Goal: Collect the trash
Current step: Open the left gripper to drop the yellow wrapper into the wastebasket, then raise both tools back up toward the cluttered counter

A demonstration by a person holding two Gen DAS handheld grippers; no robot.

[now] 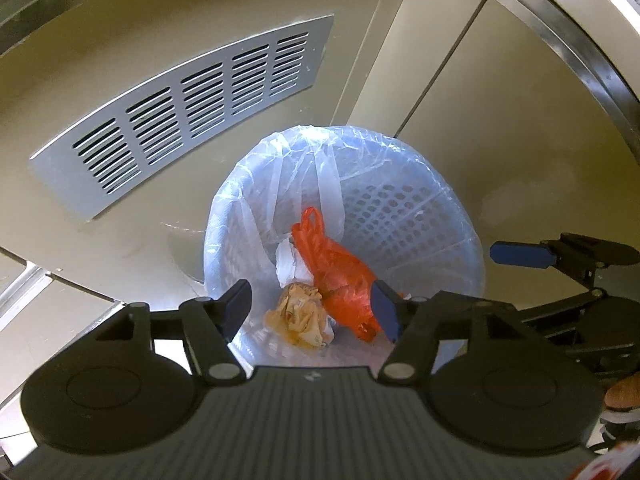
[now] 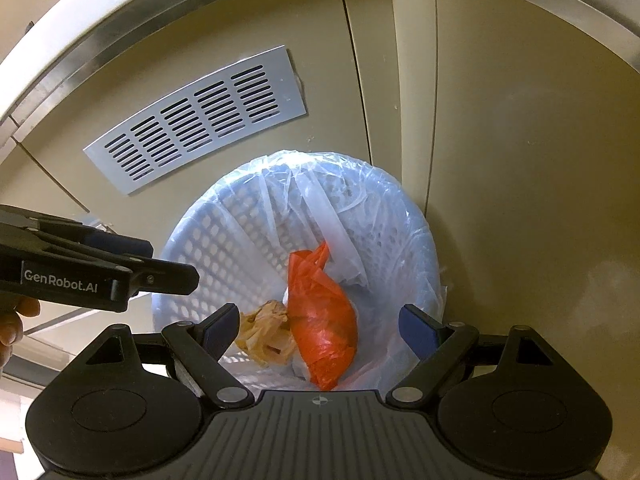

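Beige cabinet front with a grey slotted vent; below, a lined pale-blue perforated basket holds an orange plastic bag and, apparently, crumpled tan paper. The left gripper and right gripper gape empty.

Hidden and cut-off parts around the lined waste basket

The near rim of the pale blue perforated plastic basket lies behind the gripper bodies in both views. The white crumpled paper is mostly covered by the orange plastic bag and the tan crumpled wrapper. In the left wrist view the right gripper shows only one blue pad; its other finger is out of sight. A hand is cut by the right wrist view's left edge.
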